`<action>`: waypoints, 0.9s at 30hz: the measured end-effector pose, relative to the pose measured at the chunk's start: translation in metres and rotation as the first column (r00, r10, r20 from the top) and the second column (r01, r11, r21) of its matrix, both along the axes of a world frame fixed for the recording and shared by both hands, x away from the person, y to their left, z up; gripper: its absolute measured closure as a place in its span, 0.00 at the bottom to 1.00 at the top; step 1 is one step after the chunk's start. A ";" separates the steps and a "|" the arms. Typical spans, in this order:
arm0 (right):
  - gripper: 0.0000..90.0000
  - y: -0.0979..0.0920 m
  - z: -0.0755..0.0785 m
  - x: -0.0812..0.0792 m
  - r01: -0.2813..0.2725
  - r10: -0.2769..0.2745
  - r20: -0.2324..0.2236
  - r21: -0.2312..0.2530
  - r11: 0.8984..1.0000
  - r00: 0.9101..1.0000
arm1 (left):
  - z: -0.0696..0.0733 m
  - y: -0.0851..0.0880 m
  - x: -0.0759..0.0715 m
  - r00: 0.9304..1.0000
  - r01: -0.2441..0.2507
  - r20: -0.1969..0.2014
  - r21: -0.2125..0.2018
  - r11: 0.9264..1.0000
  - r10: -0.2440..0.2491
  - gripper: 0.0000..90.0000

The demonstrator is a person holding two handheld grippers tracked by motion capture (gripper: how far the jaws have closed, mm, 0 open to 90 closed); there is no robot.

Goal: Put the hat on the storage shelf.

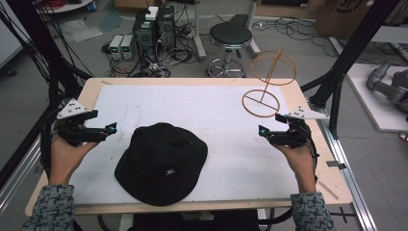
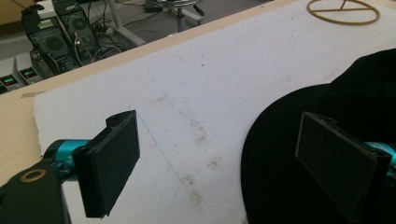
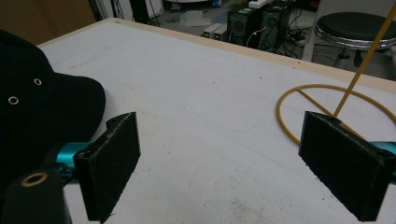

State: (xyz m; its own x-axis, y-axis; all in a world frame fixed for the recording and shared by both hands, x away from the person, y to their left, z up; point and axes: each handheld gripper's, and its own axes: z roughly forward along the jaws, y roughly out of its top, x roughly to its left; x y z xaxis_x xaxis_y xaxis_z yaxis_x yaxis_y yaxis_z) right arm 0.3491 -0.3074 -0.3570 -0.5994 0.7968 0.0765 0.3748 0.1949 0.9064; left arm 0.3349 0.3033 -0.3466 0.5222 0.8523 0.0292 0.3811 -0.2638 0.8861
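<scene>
Black bucket hat [image 1: 161, 163] btwn your grippers, touching neither | L gripper [image 1: 111, 129] wide, empty | R gripper [image 1: 262, 131] wide, empty

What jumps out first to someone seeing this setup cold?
The black bucket hat lies crown up on the white sheet, near the table's front edge between the two hands. At the far right corner stands a yellow wire hat stand, a ring base with a slanted rod up to a second ring. The left gripper and right gripper flank the hat with open jaws, holding nothing.
</scene>
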 end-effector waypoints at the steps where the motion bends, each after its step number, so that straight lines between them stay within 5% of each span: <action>1: 0.14 0.000 0.000 0.000 0.000 0.000 0.000 0.000 1.000 1.000 | 0.000 0.001 0.000 1.000 0.001 0.000 -0.001 1.000 -0.001 0.15; 27: 0.14 0.004 0.001 0.000 -0.008 0.008 0.008 0.011 1.000 1.000 | 0.000 0.002 -0.001 1.000 0.001 0.003 -0.010 1.000 -0.001 0.15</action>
State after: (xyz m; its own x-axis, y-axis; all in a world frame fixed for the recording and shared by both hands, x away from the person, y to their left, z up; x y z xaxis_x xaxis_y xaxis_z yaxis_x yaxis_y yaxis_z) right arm 0.3492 -0.3033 -0.3561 -0.6064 0.7911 0.0804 0.3657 0.1877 0.9116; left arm 0.3338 0.3049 -0.3471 0.5228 0.8521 0.0227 0.3780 -0.2557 0.8898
